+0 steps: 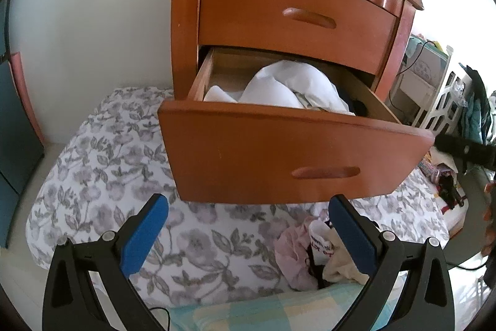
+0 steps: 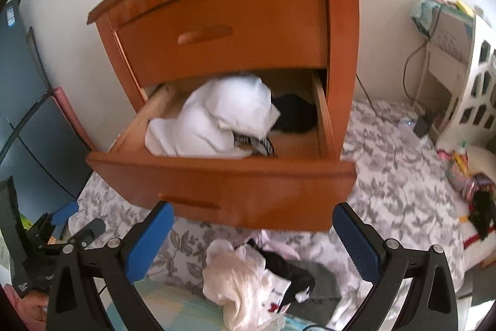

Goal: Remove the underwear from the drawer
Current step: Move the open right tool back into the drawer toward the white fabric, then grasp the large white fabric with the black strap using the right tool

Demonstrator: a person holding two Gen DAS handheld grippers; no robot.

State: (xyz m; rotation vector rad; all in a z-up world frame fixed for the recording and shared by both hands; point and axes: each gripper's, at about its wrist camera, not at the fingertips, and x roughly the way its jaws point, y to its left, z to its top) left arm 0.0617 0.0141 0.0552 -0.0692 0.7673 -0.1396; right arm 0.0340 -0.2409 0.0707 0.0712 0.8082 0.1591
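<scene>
**Drawer open, both tongs empty**

Floral bedding [image 1: 108, 163] fills the lower half of both views, with a heap of small garments [image 2: 257, 278] lying on it nearest the cameras, at the bottom centre of the right wrist view. Both tools hang spread wide and hold nothing: the left gripper [image 1: 248, 231] and the right gripper [image 2: 252, 234] each frame the front panel of the pulled-out lower drawer [image 2: 217, 179]. Farther in, a bulky white cloth [image 2: 217, 117] covers most of the drawer; a striped piece [image 2: 254, 145] peeks from under its near edge and a dark garment [image 2: 294, 114] lies toward the right rear corner. Behind stands the wooden nightstand [image 1: 279, 2], upper drawer shut.

A risk, as I judge it: a grab at the white bundle could drag everything out together, or pinch only a fold that slips. Which item counts as underwear is unclear; whatever lies beneath the white cloth is hidden, and the right view is slightly blurred.
</scene>
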